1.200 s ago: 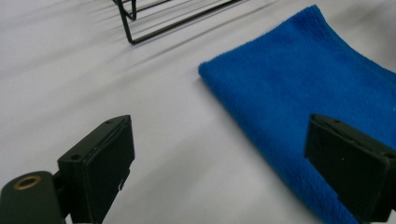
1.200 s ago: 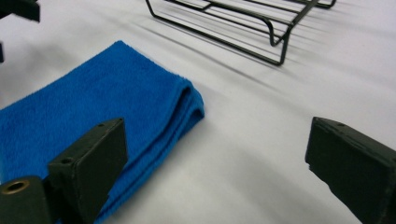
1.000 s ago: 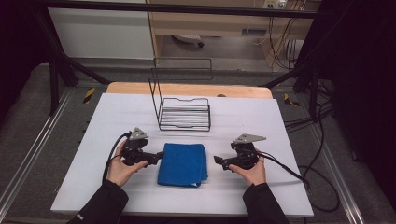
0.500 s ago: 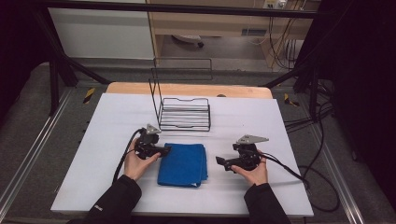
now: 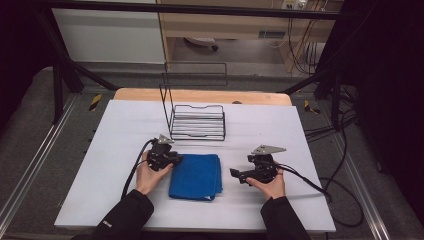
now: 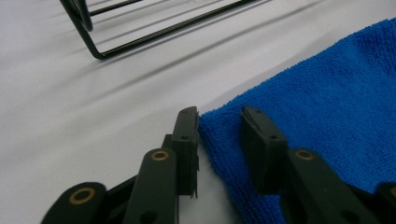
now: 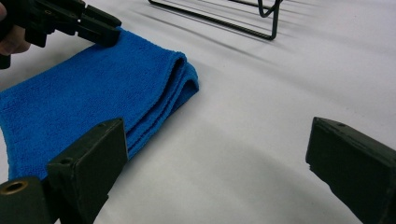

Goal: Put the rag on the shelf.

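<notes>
- The folded blue towel [image 5: 195,176] lies flat on the white table [image 5: 100,150], just below the middle of the high view, with the empty wire rack [image 5: 197,121] just above it toward the centre
- It looks like the work has barely begun: the towel is still folded and on the table, nothing is lifted, and the rack holds nothing
- The left gripper [image 5: 176,159] sits at the towel's upper left corner; in the left gripper view its jaws have just been closing, and the corner of the cloth lies between them, one pad [image 6: 186,140] against the edge, the other resting on top, with a gap left, so not yet pinched tight as far as I can see
- The left hand [image 5: 147,172] comes in low from the bottom left, the gripper pointing right along the table
- The right gripper [image 5: 234,173] hangs just right of the towel, jaws wide apart on nothing, pointing left at the folded edge
- The right hand [image 5: 267,184] rests low at lower right of the frame, cable trailing off right
</notes>
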Tool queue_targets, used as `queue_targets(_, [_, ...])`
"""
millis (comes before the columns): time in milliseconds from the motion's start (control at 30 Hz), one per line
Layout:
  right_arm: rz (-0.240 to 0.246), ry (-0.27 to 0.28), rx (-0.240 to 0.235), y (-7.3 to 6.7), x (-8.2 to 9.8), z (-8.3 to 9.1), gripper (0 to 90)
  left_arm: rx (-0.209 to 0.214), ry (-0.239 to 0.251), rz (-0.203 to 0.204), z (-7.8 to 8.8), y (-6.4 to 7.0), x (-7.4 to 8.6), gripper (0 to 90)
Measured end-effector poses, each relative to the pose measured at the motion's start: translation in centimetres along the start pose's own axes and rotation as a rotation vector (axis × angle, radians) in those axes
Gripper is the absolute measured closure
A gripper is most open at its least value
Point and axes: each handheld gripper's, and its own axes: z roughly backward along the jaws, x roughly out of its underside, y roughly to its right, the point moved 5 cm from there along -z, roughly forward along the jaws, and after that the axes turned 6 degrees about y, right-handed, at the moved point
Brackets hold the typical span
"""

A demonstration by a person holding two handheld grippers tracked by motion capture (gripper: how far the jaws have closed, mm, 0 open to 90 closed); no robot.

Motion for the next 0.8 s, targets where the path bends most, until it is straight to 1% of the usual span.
queue_targets(67, [-0.005,-0.002,-0.003,0.0,0.0,0.0,6.4,0.003,-0.003,0.009,0.0,0.0,0.0,69.1])
queue_targets(100, [-0.005,0.000,-0.004,0.0,0.0,0.0,6.5,0.007,-0.002,0.022,0.0,0.0,0.0,70.1])
queue_targets(167, [-0.006,0.001,-0.007,0.0,-0.1,0.0,6.8,0.016,-0.008,0.029,0.0,0.1,0.1,73.4])
queue_targets(267, [-0.007,0.003,-0.011,0.0,-0.1,0.0,7.1,0.008,-0.007,0.014,0.0,0.3,0.1,77.8])
queue_targets(300, [-0.015,0.007,-0.011,0.0,-0.2,0.0,7.2,0.005,-0.007,0.009,0.0,0.4,0.1,79.4])
queue_targets(400, [-0.025,0.022,-0.014,0.0,-0.4,0.0,7.7,0.004,-0.009,0.008,0.1,0.4,0.1,83.4])
queue_targets(467, [-0.024,0.034,-0.012,0.0,-0.5,-0.1,8.3,0.001,-0.007,0.003,0.1,0.4,0.1,84.2])
queue_targets(533, [-0.020,0.045,0.004,0.0,-0.7,-0.2,8.9,-0.003,0.000,0.002,0.1,0.5,0.2,84.6])
queue_targets(667, [-0.030,0.066,0.013,-0.4,-1.5,-0.8,7.9,-0.007,0.005,-0.016,0.0,0.5,0.3,84.8])
queue_targets(700, [-0.034,0.060,0.023,-0.6,-1.7,-1.0,6.8,-0.007,0.006,-0.021,0.0,0.5,0.3,84.6])
queue_targets(733, [-0.027,0.056,0.027,-0.7,-1.9,-1.3,6.0,-0.006,0.007,-0.020,0.0,0.5,0.3,84.5])
queue_targets(800, [-0.030,0.051,0.031,-1.1,-2.2,-1.9,5.5,-0.002,0.007,-0.017,0.0,0.4,0.3,84.4])
